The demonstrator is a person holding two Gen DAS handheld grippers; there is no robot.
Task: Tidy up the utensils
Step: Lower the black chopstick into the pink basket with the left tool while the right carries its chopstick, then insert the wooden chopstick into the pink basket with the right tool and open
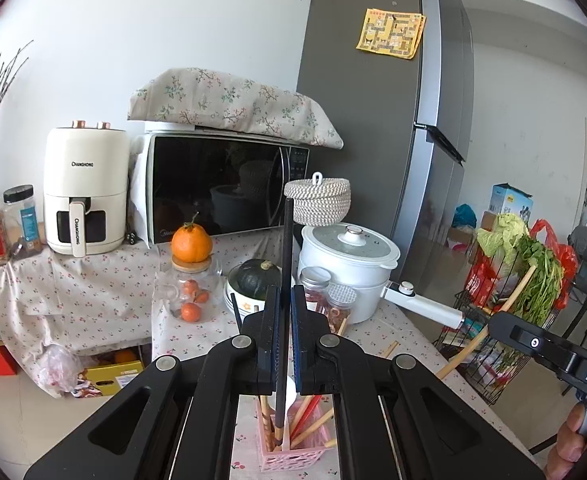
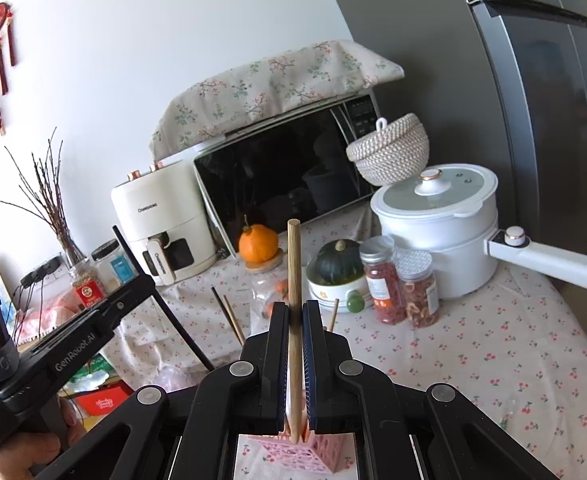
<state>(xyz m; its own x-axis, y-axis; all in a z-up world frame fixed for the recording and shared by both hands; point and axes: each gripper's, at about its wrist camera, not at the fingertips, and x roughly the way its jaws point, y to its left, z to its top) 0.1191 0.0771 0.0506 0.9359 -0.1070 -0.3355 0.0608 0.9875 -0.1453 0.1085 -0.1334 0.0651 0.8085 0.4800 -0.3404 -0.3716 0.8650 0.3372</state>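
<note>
While each claw was pressed tight on a single chopstick, both sticks stood nearly upright above the pink basket (image 1: 293, 450), a hold that seemed meant to line them up for dropping in end first. The left claw (image 1: 284, 300) pinched a black chopstick (image 1: 287, 248), whose lower end already reached down among the wooden and red sticks gathered in the basket. The right claw (image 2: 294, 316) pinched a wooden chopstick (image 2: 293, 264), its foot right at the basket's rim in the right wrist view. The basket sat on the flowered table (image 2: 473, 352) close in front of the person, probably so both hands could reach it together. A few loose chopsticks (image 2: 229, 316) lay farther back near the jars, likely waiting their turn. The pot (image 2: 437, 216) and the microwave (image 1: 221, 188) stood well behind.
</note>
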